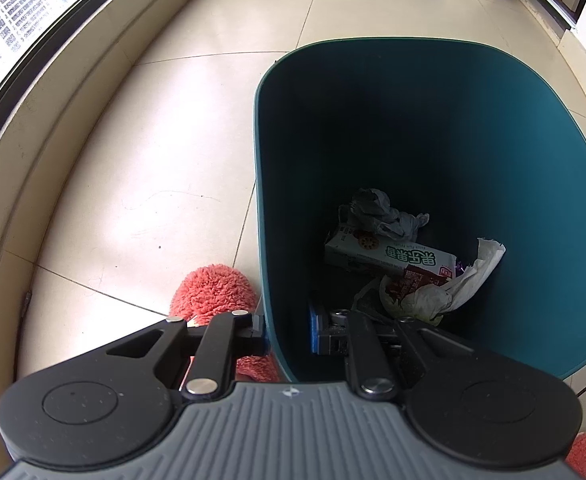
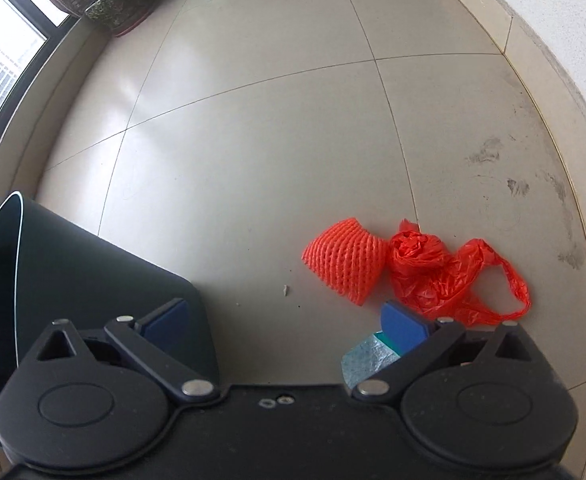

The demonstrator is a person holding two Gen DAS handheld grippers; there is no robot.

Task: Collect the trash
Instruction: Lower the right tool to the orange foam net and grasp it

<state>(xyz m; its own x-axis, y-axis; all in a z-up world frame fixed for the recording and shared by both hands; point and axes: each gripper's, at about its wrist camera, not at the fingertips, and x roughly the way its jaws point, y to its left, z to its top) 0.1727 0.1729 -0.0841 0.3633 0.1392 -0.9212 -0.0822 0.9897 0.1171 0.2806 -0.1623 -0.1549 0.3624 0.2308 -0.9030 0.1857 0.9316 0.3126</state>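
Observation:
A teal trash bin [image 1: 473, 128] stands on the tiled floor; inside lie crumpled grey paper [image 1: 381, 212], a green and white carton [image 1: 389, 258] and a white tissue wad [image 1: 445, 292]. My left gripper [image 1: 289, 332] is shut on the bin's near rim, one finger inside and one outside. In the right wrist view, my right gripper [image 2: 285, 320] is open and empty above the floor. An orange foam net [image 2: 343, 266] and a crumpled red plastic bag [image 2: 445, 276] lie just ahead and right of it. A teal paper scrap [image 2: 369, 356] lies under the right finger [image 2: 403, 326].
The bin's dark outer wall [image 2: 73, 272] is at the left of the right gripper. Pink fuzzy slippers [image 1: 213, 292] are beside the bin. A window sill [image 1: 53, 120] runs along the left. Potted plants [image 2: 117, 4] stand far back. A white wall [image 2: 553, 40] is on the right.

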